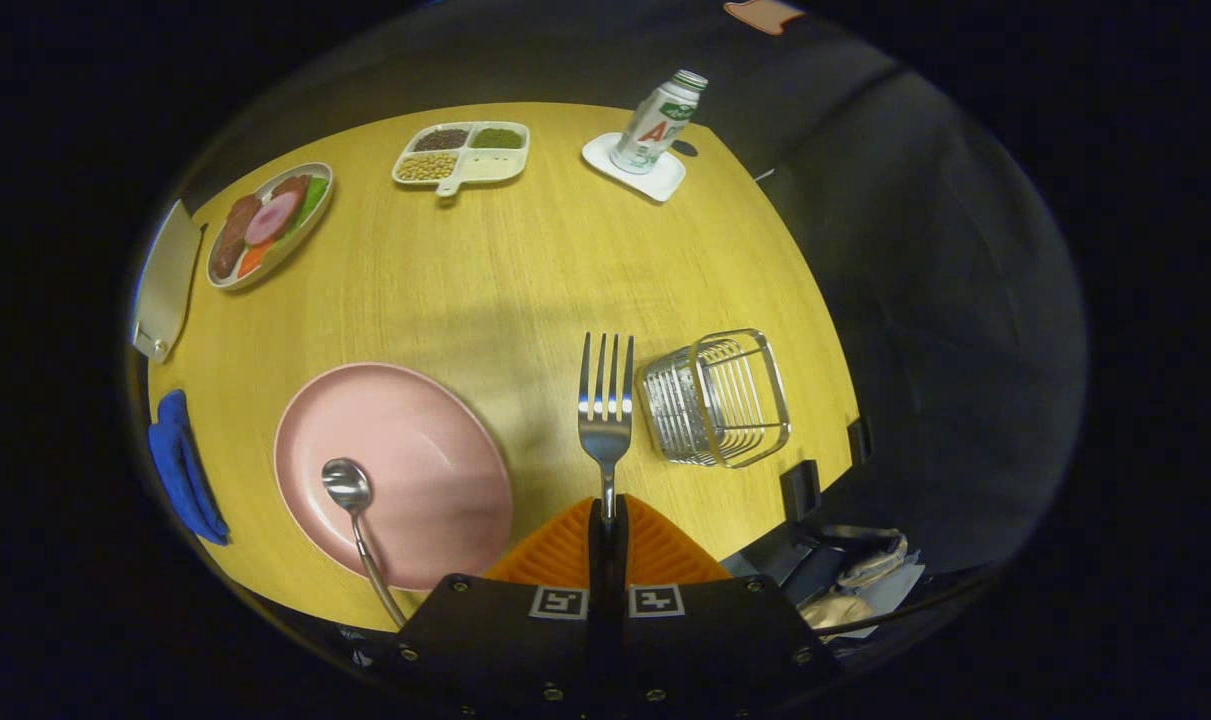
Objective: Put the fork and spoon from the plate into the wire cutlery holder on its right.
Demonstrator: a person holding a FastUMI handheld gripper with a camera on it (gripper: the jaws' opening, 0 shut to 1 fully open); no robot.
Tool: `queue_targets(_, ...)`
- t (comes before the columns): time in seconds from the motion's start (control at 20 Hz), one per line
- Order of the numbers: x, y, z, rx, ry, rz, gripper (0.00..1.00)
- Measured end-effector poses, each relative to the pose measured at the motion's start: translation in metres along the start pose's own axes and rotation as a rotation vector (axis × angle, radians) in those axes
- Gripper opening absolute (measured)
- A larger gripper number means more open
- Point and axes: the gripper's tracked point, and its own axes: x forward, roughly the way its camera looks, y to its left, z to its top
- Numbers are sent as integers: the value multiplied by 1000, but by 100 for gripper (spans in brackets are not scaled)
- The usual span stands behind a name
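Note:
My gripper point(607, 515) is shut on the handle of a steel fork point(605, 400), which sticks out ahead of the fingers with its tines pointing away, held up above the wooden table point(525, 280). The wire cutlery holder point(715, 398) stands on the table just right of the fork's tines. Left of the fingers lies the pink plate point(405, 470). A steel spoon point(353, 500) rests on that plate, bowl up on the plate's left part, handle running back over the near rim.
Far across the table sit a plate of food point(268, 222), a divided tray of beans point(462, 152) and a bottle point(657, 122) on a white coaster. A blue cloth point(180, 465) and a flat grey board point(165, 280) lie at the left edge. The table's right edge runs just beyond the holder.

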Motion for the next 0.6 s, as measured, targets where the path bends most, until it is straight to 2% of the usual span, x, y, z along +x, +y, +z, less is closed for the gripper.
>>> queue_targets(0.2, 4, -41, 7, 37, 26, -48, 1)
queue_targets(0.6, 35, -77, -1, 26, 106, -34, 1)
